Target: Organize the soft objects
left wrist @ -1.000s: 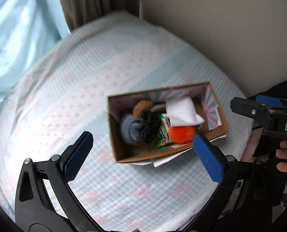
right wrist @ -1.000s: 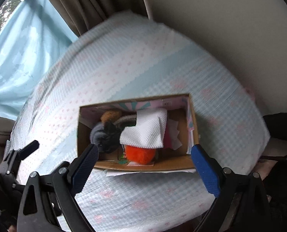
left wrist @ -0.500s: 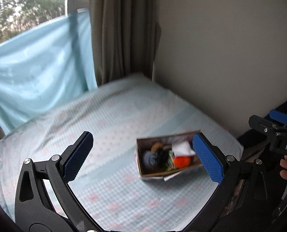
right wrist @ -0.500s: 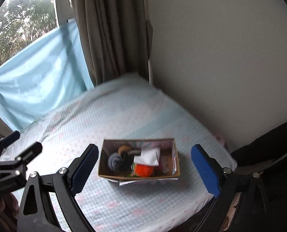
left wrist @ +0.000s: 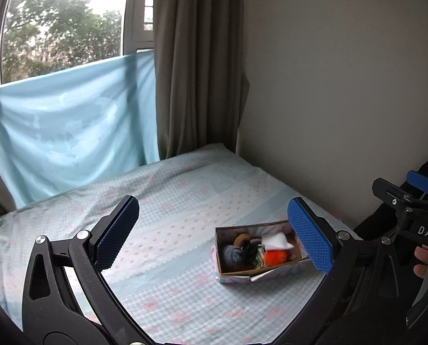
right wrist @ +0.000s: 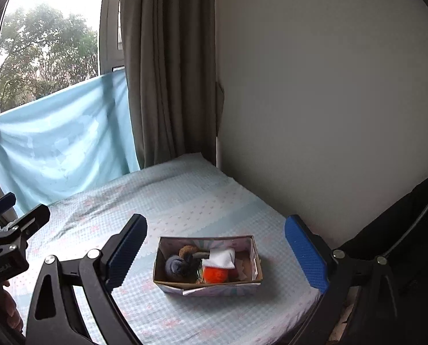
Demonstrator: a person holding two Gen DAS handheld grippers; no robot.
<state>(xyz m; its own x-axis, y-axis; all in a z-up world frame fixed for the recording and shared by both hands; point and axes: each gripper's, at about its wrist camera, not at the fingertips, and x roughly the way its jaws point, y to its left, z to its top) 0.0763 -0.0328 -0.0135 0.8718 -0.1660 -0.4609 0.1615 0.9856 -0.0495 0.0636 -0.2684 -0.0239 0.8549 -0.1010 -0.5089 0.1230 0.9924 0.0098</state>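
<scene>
A small cardboard box [left wrist: 283,273] [right wrist: 167,283] sits on the bed near its right front corner. It holds several soft things: an orange pompom [left wrist: 275,256] [right wrist: 217,274], a white cloth [left wrist: 277,241] [right wrist: 222,257], a grey fluffy item [left wrist: 232,253] [right wrist: 175,266], a black one [left wrist: 249,251] and a brown one [right wrist: 188,250]. My left gripper [left wrist: 214,235] is open and empty, held well back from the box. My right gripper [right wrist: 216,254] is also open and empty, far back, with the box framed between its fingers.
The bed [left wrist: 170,201] [right wrist: 185,195] wears a pale blue checked sheet with pink dots. A plain wall [left wrist: 343,86] runs along its right side. A grey curtain [left wrist: 196,63] and a light blue cloth [left wrist: 70,126] hang at the far end below a window. A hand [left wrist: 422,261] holds the other gripper.
Both grippers pulled back and up from close above the box, so it now looks small and the window, curtain and wall have come into view. Both stayed open.
</scene>
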